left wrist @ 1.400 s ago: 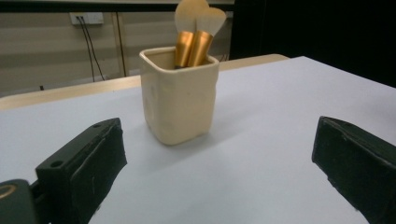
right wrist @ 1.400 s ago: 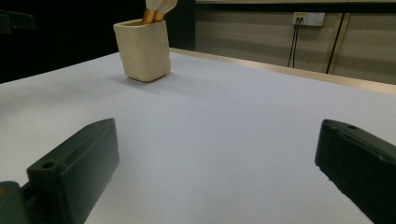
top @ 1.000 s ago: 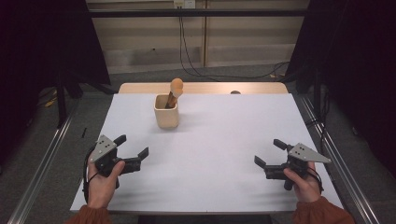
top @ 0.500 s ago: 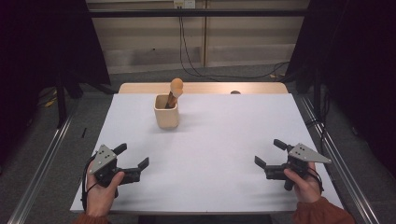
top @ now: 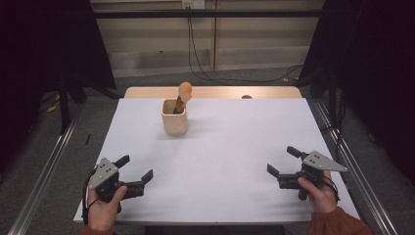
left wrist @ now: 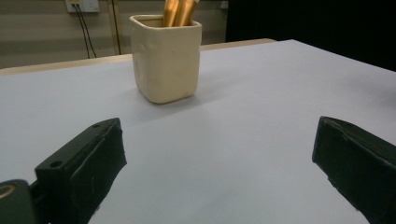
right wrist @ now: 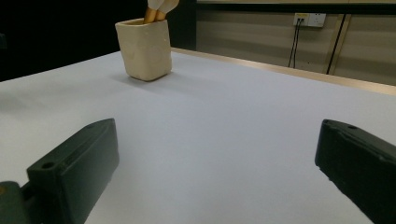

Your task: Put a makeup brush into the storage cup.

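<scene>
White counter (top: 230, 147) under dim light, dark curtains either side, cables running down the back wall. Left gripper (top: 133, 172) sits low at the near left corner, jaws spread wide with nothing between them, a hand (top: 103, 208) wrapped round its body. Right gripper (top: 285, 163) mirrors it at the near right corner, jaws equally wide apart and holding nothing, the other hand (top: 318, 192) behind it. Well beyond both, toward the far edge, stands one cream cup (top: 174, 116), upright. One wooden tool (top: 182, 96) with a rounded knob leans out of it in the high view; the left gripper view shows what may be two golden handles (left wrist: 179, 11), tops cut off by the frame.
</scene>
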`<state>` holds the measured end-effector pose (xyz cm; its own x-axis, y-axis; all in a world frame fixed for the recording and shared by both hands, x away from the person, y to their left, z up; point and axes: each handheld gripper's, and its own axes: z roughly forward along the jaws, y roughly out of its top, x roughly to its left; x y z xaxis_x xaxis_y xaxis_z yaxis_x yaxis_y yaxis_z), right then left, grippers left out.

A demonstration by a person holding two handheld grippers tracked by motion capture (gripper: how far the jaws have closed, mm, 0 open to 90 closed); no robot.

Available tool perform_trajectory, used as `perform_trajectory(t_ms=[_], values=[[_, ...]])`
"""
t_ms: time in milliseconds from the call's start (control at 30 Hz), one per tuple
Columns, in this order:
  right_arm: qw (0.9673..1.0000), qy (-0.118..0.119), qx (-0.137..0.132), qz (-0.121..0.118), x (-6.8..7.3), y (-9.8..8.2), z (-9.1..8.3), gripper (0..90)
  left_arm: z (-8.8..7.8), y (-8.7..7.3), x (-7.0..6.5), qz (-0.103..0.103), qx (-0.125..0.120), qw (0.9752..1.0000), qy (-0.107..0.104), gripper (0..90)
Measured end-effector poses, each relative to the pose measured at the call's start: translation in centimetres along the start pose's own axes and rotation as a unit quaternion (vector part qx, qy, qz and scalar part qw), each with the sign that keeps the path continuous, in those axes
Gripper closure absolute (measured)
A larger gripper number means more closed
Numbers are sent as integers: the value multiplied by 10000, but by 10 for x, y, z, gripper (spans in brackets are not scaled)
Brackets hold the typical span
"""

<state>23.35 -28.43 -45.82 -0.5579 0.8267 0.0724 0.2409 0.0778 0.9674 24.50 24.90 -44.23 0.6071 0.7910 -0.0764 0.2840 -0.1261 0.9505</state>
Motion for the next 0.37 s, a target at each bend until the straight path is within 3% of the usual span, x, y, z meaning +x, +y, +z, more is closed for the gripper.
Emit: perform_trajectory(t_ms=[367], values=[[10000, -24, -1, 4, -1, 0, -1, 0, 1, 0, 0, -20, 11, 10000, -30, 25]])
